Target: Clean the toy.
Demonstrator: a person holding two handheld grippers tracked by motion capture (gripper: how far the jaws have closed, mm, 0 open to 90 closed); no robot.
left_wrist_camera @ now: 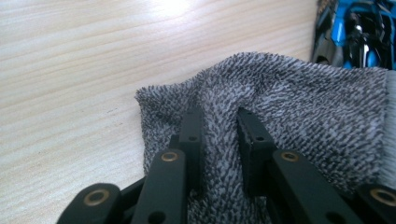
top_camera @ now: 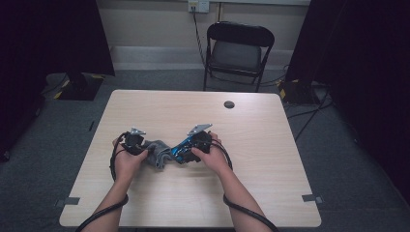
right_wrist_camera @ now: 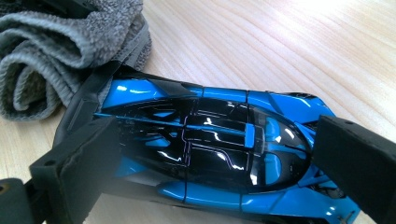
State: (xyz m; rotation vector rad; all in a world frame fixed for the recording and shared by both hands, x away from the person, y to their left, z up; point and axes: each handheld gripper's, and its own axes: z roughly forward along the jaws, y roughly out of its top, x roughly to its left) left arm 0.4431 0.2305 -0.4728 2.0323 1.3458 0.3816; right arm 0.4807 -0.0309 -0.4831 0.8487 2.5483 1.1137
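Left gripper [left_wrist_camera: 219,135] is pinched on a fold of grey terry cloth [left_wrist_camera: 289,102]; right gripper [right_wrist_camera: 210,154] is clamped along the glossy blue-and-black toy car [right_wrist_camera: 219,140] on the pale wooden table [top_camera: 251,121]; the car should be held steady while the cloth is drawn against its body.

In the high view the toy car [top_camera: 180,151] and the grey cloth [top_camera: 157,153] are too small to make out, half covered by the person's hands and by the left gripper [top_camera: 140,147] and right gripper [top_camera: 186,150]. In the left gripper view the cloth [left_wrist_camera: 299,112] runs off the right and bottom edges, its fold hidden between the jaws, and the car [left_wrist_camera: 357,32] is cut by the top right corner. In the right gripper view the jaws cover both of the car's [right_wrist_camera: 210,140] flanks, its nose leaves the bottom edge, and the cloth [right_wrist_camera: 56,46] is clipped at the top left.
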